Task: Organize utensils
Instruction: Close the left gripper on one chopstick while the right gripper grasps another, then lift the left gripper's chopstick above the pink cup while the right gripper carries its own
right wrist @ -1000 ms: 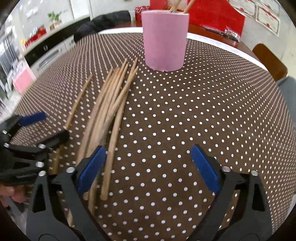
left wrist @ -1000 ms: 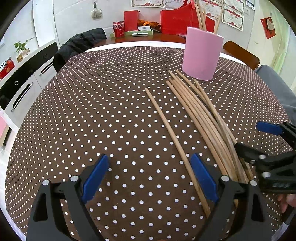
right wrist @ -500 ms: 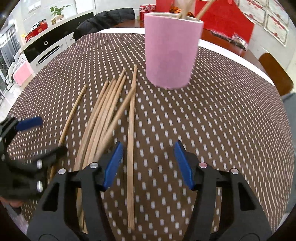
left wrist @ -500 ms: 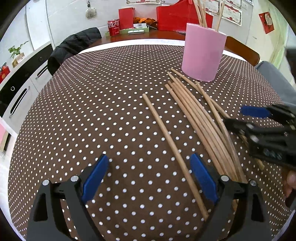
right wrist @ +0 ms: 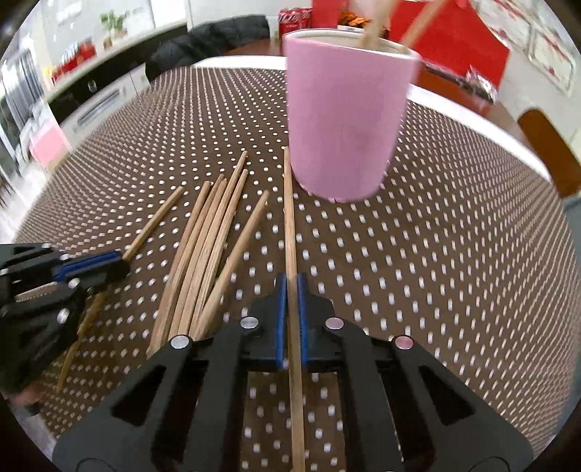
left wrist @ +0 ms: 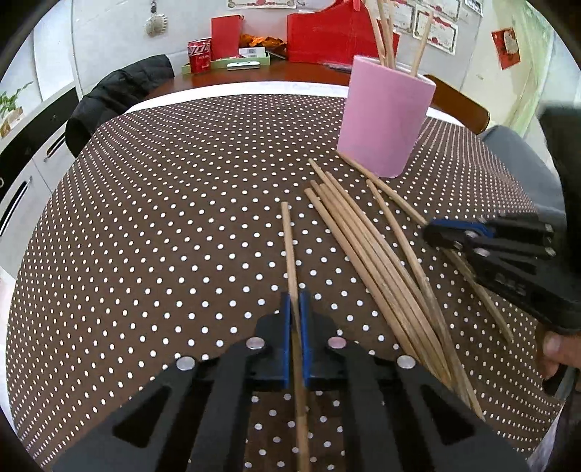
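Several wooden chopsticks lie in a loose bundle on the brown polka-dot tablecloth; they also show in the right wrist view. A pink cup holding a few chopsticks stands behind them, close ahead in the right wrist view. My left gripper is shut on a single chopstick at the left of the bundle. My right gripper is shut on another chopstick whose far tip lies beside the cup's base. Each gripper shows in the other's view, the right one and the left one.
A black jacket hangs over a chair at the far left. A wooden side table behind holds a red can, red boxes and a tray. A wooden chair back stands behind the cup. Cabinets line the left.
Both grippers have closed, each on one chopstick. The right gripper has moved forward toward the pink cup; the left has shifted right onto the lone chopstick.
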### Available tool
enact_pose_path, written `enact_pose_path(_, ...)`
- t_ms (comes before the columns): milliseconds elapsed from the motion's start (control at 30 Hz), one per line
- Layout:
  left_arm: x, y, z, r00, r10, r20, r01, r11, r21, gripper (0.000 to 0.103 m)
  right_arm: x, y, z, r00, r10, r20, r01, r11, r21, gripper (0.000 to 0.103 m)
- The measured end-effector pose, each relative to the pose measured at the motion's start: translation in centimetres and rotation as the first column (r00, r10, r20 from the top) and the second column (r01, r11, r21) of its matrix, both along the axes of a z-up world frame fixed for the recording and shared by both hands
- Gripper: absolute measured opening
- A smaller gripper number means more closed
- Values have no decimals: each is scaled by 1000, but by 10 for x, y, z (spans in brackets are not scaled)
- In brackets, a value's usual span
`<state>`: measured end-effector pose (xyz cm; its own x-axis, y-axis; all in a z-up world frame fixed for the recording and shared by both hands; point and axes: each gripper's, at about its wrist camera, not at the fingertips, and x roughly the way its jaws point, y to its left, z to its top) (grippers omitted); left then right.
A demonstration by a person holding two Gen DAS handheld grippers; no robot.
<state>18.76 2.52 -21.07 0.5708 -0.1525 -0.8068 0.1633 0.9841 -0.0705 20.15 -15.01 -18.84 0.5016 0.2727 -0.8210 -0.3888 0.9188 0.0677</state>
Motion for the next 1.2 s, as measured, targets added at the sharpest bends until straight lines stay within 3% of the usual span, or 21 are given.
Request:
enact_pose_path(167, -10, 5, 6, 999, 19, 40, -17, 999, -35, 5, -28, -27, 7, 999, -31, 26, 28, 991, 131, 7)
enact_pose_path(300, -14, 7, 18, 997, 26, 79, -22, 999, -47, 5, -42, -36, 16, 999, -39, 36, 32, 983, 181, 6)
enact_pose_path(433, -16, 11, 23, 995, 30, 91, -26, 999, -41, 5, -50, -38, 12, 1000, -25, 10, 23, 989, 146, 6)
enact_pose_path(600, -16, 14, 14, 997, 36, 63, -34, 999, -35, 5, -55, -22, -5, 998, 26, -57, -24, 999, 32, 7)
enact_pose_path(900, -14, 14, 13, 997, 39, 66, -37, 999, -34, 5, -25, 4, -2, 999, 6, -52, -7, 1000, -20, 12)
enact_pose_path(1000, -13, 17, 16, 996, 46, 75, -43, 998, -40, 5, -17, 12, 1, 999, 29, -44, -31, 998, -49, 6)
enact_pose_path(1200, -18, 30, 31, 990, 67, 121, -56, 994, -92, 5, -37, -3, 14, 1000, 19, 8, -20, 991, 132, 6)
